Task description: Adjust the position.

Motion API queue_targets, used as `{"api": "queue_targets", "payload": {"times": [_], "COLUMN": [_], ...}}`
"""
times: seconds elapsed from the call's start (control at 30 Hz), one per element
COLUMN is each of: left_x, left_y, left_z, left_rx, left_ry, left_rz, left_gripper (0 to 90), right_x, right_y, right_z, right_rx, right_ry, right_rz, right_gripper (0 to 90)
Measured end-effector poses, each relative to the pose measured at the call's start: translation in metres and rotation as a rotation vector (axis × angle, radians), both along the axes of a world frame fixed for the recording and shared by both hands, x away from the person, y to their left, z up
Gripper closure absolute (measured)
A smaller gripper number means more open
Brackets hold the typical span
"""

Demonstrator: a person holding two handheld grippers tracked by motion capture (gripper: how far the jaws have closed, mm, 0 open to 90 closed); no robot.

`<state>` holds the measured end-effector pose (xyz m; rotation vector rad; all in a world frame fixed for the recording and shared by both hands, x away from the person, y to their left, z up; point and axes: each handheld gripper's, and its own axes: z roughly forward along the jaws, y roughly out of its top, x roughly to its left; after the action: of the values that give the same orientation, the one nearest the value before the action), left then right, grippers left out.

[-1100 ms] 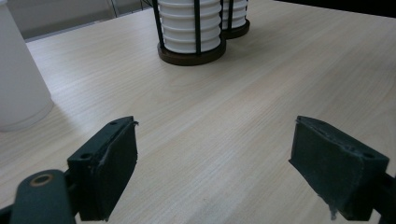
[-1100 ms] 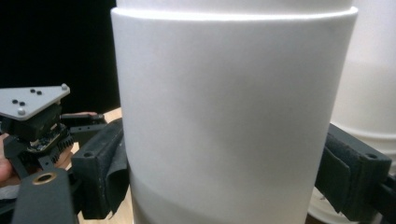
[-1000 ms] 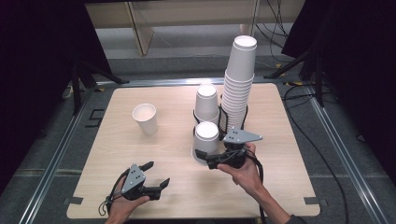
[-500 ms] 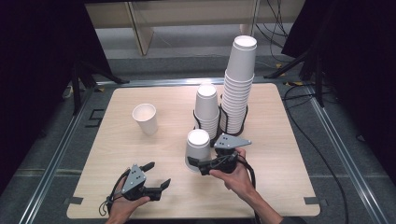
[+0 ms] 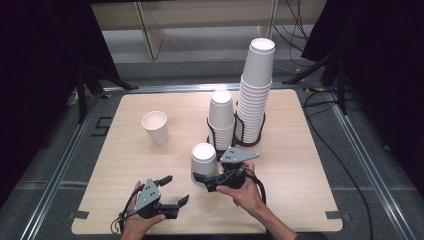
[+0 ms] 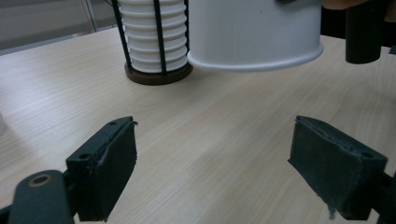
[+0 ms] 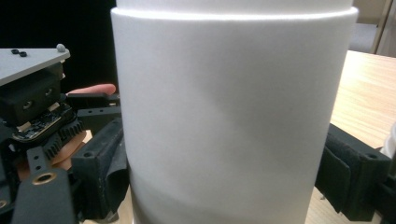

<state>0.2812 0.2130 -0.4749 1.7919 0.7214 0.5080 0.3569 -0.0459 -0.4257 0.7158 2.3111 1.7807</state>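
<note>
Low at centre frame, right claw (image 5: 200, 178) is gripping an upturned paper cup (image 5: 204, 164) just above the table (image 5: 310, 165); lowering level should seat its rim flat. Left claw (image 5: 175, 189) is idling, jaws apart, empty.

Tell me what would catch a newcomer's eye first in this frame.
The tall stack of white cups in a black wire holder at the table's far right, with a shorter stack beside it. Nearer, the right gripper clamps an upside-down cup, its rim just off the wood. A lone upright cup stands far left.
</note>
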Motion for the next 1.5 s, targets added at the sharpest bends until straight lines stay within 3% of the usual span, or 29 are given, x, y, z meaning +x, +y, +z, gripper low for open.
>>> {"api": "queue_targets", "payload": {"times": [0.17,0.2,0.23,0.3,0.37,0.67,0.7,0.77,0.87,0.9,0.93,0.97,1.0,1.03,1.1,1.13,1.2,1.27,1.5], "left_x": [0.0,-0.001,-0.001,-0.001,-0.002,-0.002,-0.001,-0.002,-0.001,-0.001,-0.001,-0.001,0.0,0.0,0.001,0.0,0.0,0.0,0.001], "left_y": [-0.006,-0.005,-0.007,-0.009,-0.009,-0.011,-0.014,-0.014,-0.016,-0.017,-0.017,-0.018,-0.018,-0.017,-0.019,-0.017,-0.017,-0.017,-0.018], "left_z": [0.0,0.001,0.001,0.001,0.002,0.003,0.002,0.002,0.002,0.001,0.002,0.002,0.001,0.002,0.001,0.002,0.002,0.002,0.002], "left_rx": [-0.047,-0.033,-0.046,-0.069,-0.062,-0.072,-0.095,-0.072,-0.078,-0.085,-0.07,-0.08,-0.087,-0.087,-0.114,-0.088,-0.094,-0.102,-0.124], "left_ry": [0.004,0.008,0.008,-0.006,-0.003,-0.003,-0.009,-0.004,-0.003,-0.004,0.004,0.007,0.006,0.012,0.013,0.019,0.018,0.017,0.002], "left_rz": [-0.012,-0.017,-0.017,-0.032,-0.026,-0.038,-0.041,-0.035,-0.03,-0.032,-0.021,-0.016,-0.019,-0.018,-0.021,-0.014,-0.012,-0.01,-0.02], "left_gripper": [14.2,14.2,14.2,14.2,14.2,13.9,13.8,13.1,8.5,7.0,5.7,4.6,3.6,2.9,2.0,1.6,1.2,0.8,0.4], "right_x": [-0.003,-0.003,-0.004,-0.005,-0.006,-0.012,-0.013,-0.014,-0.015,-0.016,-0.017,-0.018,-0.019,-0.019,-0.021,-0.021,-0.023,-0.023,-0.026], "right_y": [0.006,0.007,0.009,0.011,0.013,0.023,0.024,0.027,0.03,0.033,0.032,0.035,0.035,0.037,0.039,0.04,0.042,0.042,0.046], "right_z": [-0.002,-0.002,-0.002,-0.003,-0.004,-0.007,-0.007,-0.007,-0.007,-0.008,-0.007,-0.008,-0.007,-0.007,-0.007,-0.007,-0.008,-0.007,-0.007], "right_rx": [0.005,-0.003,0.007,0.002,0.001,-0.015,-0.017,-0.014,-0.023,0.006,-0.016,0.002,-0.012,0.006,-0.006,-0.007,0.009,-0.001,0.018], "right_ry": [-0.002,-0.009,-0.008,0.012,-0.013,-0.03,-0.027,-0.026,-0.039,-0.027,-0.039,-0.024,-0.046,-0.047,-0.055,-0.053,-0.039,-0.059,-0.049], "right_rz": [0.018,0.019,0.028,0.038,0.035,0.058,0.063,0.071,0.081,0.105,0.093,0.109,0.097,0.115,0.112,0.113,0.132,0.129,0.148], "right_gripper": [15.6,15.6,15.6,15.6,15.7,15.9,15.9,15.9,16.0,15.9,15.9,16.0,16.0,16.0,16.0,16.0,16.0,16.0,16.1]}}
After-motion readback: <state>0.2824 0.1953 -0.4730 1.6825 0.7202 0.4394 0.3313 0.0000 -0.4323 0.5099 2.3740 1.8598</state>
